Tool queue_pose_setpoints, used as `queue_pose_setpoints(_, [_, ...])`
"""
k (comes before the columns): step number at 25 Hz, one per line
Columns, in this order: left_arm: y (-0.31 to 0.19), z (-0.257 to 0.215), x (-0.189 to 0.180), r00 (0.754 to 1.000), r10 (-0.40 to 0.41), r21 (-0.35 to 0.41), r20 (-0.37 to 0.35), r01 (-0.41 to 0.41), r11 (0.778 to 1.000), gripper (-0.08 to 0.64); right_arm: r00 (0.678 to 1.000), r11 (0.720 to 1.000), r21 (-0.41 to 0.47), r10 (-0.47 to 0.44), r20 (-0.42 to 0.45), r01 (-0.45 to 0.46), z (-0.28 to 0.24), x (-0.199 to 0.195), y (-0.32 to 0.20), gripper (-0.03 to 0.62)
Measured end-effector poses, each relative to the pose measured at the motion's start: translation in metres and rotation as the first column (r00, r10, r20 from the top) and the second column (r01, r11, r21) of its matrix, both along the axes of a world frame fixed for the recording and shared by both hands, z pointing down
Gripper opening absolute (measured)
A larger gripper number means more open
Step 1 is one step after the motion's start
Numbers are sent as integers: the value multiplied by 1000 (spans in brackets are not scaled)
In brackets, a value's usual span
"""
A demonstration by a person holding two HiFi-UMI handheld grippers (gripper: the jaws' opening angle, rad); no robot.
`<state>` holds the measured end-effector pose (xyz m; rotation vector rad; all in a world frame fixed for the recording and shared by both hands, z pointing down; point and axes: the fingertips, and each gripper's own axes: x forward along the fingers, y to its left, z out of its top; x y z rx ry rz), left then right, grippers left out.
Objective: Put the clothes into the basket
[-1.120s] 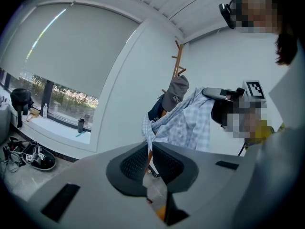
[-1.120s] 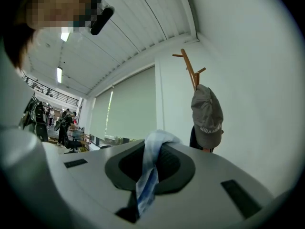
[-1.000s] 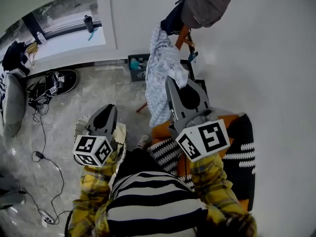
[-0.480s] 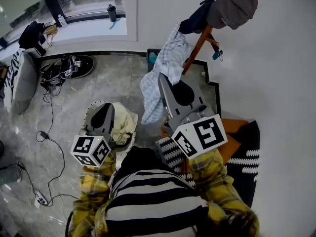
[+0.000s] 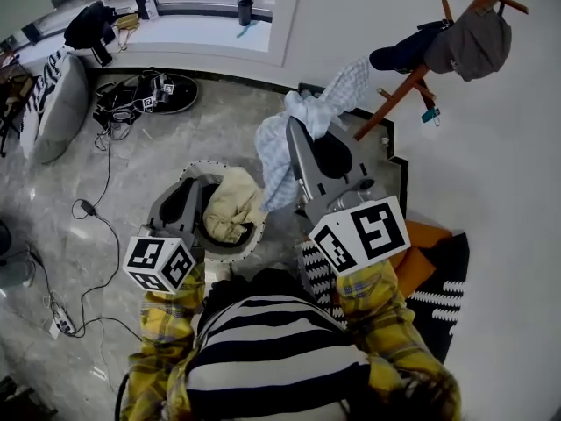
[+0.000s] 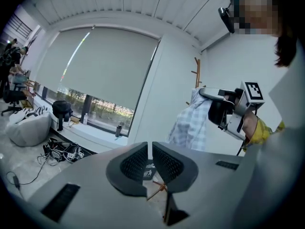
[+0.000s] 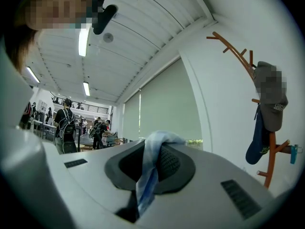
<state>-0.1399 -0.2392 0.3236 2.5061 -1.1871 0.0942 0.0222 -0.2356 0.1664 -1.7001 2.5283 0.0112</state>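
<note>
The pale checked shirt is pinched in the right gripper and hung just beside the basket, in which a cream garment is laid. The jaws of the left gripper are pressed together, empty, over the basket.

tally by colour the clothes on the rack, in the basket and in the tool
blue checked shirt: 1
cream garment: 1
navy garment: 1
grey cap: 1
total: 4
</note>
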Motion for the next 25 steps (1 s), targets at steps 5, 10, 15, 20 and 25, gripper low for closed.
queue_pose_setpoints(5, [0,-6,-39,999,-35,-4,-4,35,999,26,999,998,-52,-47,16,48,10,-41,-7,42])
queue_pose_setpoints(10, [1,2,-71,998,-67,-22,-2,67,998,26,993,988,-96,-117,33,119,27,-84,-14,42])
queue_pose_setpoints(15, [4,8,-100,994,-109,-43,6,109,993,26,987,978,-129,-159,39,162,40,-112,-20,43])
queue_pose_setpoints(20, [5,20,-121,992,-125,-73,14,126,989,26,987,956,-244,-153,51,160,83,-130,-28,42])
queue_pose_setpoints(25, [5,38,-134,991,-134,-123,20,135,983,26,982,912,-363,-184,46,188,136,-154,-27,43])
